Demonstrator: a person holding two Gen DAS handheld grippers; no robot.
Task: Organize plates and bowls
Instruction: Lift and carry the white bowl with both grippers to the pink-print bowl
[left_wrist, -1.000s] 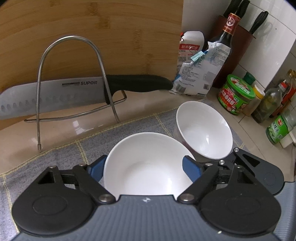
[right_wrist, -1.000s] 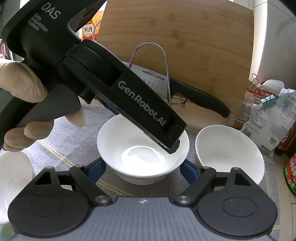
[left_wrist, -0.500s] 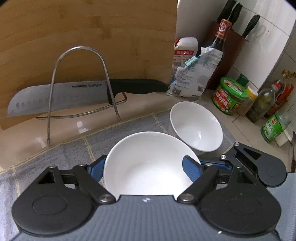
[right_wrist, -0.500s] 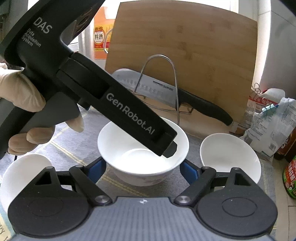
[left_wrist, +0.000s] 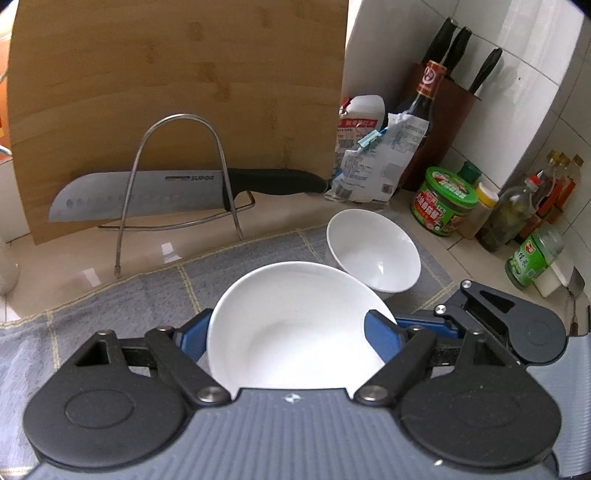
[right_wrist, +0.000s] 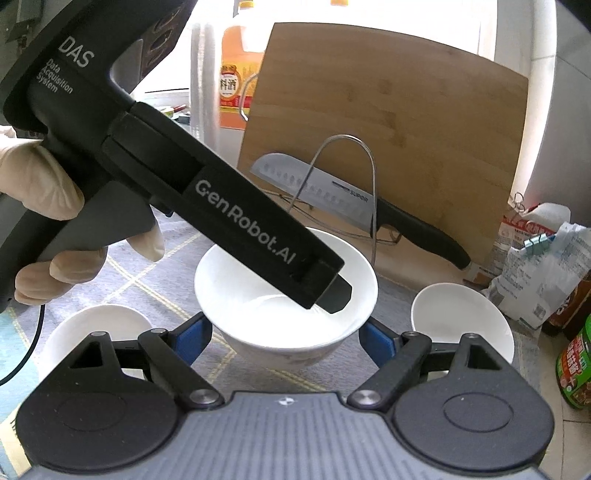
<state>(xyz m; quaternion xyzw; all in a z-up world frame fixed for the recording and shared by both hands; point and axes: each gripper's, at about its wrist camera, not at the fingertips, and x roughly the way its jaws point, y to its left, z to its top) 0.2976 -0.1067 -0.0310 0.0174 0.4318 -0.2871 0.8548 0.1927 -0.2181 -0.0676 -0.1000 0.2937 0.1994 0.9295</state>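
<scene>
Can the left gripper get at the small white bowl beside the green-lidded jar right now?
Probably not: the left gripper has its fingers clamped on the larger bowl, filling the gap. Otherwise the small bowl stands unobstructed.

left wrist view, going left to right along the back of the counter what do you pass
knife → clipped bags → dark bottle → green-lid jar → oil bottle → green bottle

Layout, countertop: held bowl (left_wrist: 295, 325) sits betw. left gripper (left_wrist: 291, 332) fingers, above mat (left_wrist: 122, 299); second bowl (left_wrist: 373, 251) just behind-right, on mat. Wire rack (left_wrist: 181, 184) w/ knife (left_wrist: 166, 195) behind mat; cutting board (left_wrist: 177, 92) behind rack. Bags (left_wrist: 373, 162), sauce bottle (left_wrist: 424, 99), knife block (left_wrist: 450, 110) at rear right. Third bowl (right_wrist: 96, 332) lies left, in right wrist view.
</scene>
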